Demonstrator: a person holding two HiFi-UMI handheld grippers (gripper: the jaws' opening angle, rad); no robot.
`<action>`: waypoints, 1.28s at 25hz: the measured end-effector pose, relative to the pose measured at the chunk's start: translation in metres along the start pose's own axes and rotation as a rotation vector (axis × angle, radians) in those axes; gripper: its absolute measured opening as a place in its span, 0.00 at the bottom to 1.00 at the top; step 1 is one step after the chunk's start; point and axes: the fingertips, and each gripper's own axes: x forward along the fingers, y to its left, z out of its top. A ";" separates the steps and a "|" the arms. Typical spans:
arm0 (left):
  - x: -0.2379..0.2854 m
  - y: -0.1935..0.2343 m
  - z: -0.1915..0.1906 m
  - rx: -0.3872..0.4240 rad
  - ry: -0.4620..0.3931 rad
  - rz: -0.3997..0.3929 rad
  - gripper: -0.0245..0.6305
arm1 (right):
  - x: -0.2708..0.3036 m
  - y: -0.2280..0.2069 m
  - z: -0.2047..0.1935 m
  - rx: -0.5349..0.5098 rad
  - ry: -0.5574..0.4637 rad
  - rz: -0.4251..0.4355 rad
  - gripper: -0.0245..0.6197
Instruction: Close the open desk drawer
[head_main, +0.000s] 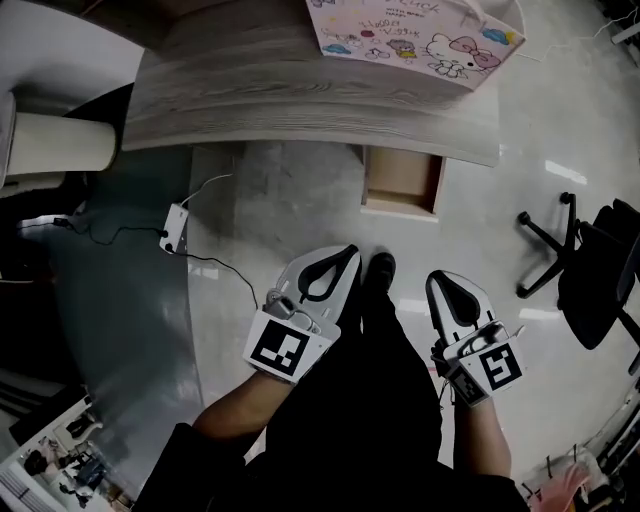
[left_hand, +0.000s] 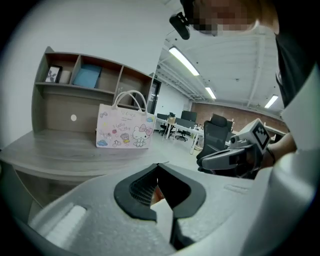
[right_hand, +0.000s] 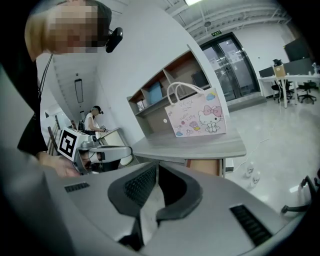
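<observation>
The person's black-clad legs (head_main: 350, 420) fill the bottom of the head view, one black shoe (head_main: 380, 268) planted on the glossy pale floor (head_main: 560, 130). Ahead stands the curved grey wood-grain worktop (head_main: 300, 80), with a shelved hutch (left_hand: 75, 75) at its back in the left gripper view. A black office chair (head_main: 590, 260) sits off to the right on the floor. On the worktop stands a pink-and-white cartoon-cat tote bag (head_main: 410, 30), upright, handles up.

The light wooden open desk drawer (head_main: 402, 183) sticks out from under the worktop's front edge, below the bag, its inside showing bare board. It lies ahead of both grippers and between the lines they point along.

The left gripper (head_main: 345, 255), white with black-lined jaws, aims up toward the drawer's near left corner. The right gripper (head_main: 437, 277) sits lower and to the drawer's right. Neither touches the drawer; floor and the shoe show between them. In the right gripper view the drawer (right_hand: 202, 166) shows just above and right of the jaw tips, under the worktop edge.

The left gripper's jaws meet at their tips and clasp nothing. The right gripper's jaws are likewise drawn together and empty.

A small white power strip (head_main: 175, 227) with a thin black cable lies on the floor to the left.
</observation>
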 end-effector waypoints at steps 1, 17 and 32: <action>0.005 0.002 -0.008 -0.011 0.009 -0.002 0.05 | 0.004 -0.006 -0.008 0.016 0.017 -0.008 0.08; 0.099 0.053 -0.161 -0.084 0.186 -0.052 0.05 | 0.093 -0.097 -0.131 0.133 0.137 -0.052 0.08; 0.137 0.054 -0.233 -0.067 0.245 -0.137 0.05 | 0.144 -0.128 -0.209 0.261 0.163 -0.112 0.13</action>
